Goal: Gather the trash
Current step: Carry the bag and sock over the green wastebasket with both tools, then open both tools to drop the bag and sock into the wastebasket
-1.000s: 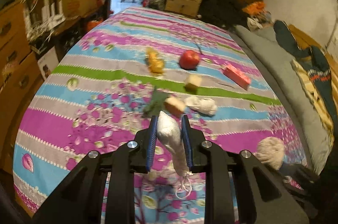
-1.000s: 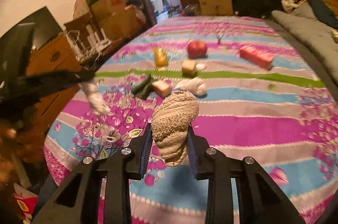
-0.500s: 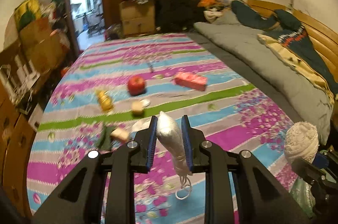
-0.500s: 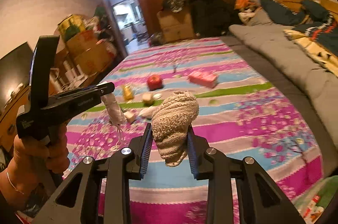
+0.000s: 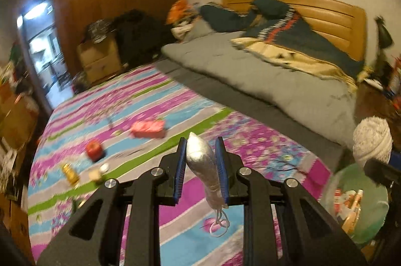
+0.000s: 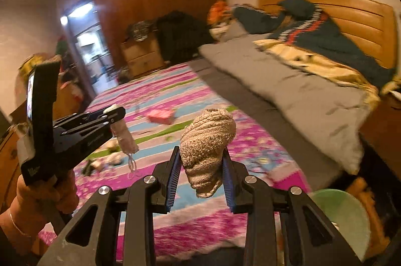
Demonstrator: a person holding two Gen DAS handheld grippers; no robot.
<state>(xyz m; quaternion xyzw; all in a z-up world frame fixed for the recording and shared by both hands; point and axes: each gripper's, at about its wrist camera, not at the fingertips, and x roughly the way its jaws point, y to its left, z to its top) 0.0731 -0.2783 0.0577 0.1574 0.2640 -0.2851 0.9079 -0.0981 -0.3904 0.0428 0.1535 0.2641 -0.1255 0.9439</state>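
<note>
Beige rolled sock (image 6: 208,138) stands upright, clamped in the right gripper (image 6: 201,178); left gripper (image 5: 201,170) pinches a white mask (image 5: 204,165), upright, loops down, both near the green bin (image 6: 351,215).

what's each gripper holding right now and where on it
Left gripper: a rolled white face mask, pinched around its middle, ear loops dangling below. Right gripper: a balled beige sock, clamped on its lower half.

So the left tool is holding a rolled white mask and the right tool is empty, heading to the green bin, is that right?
Not quite. The right tool is not empty: the right wrist view shows it shut on a balled-up beige knit cloth. The rest holds: the left tool grips the rolled white mask, with the green bin at lower right.
</note>
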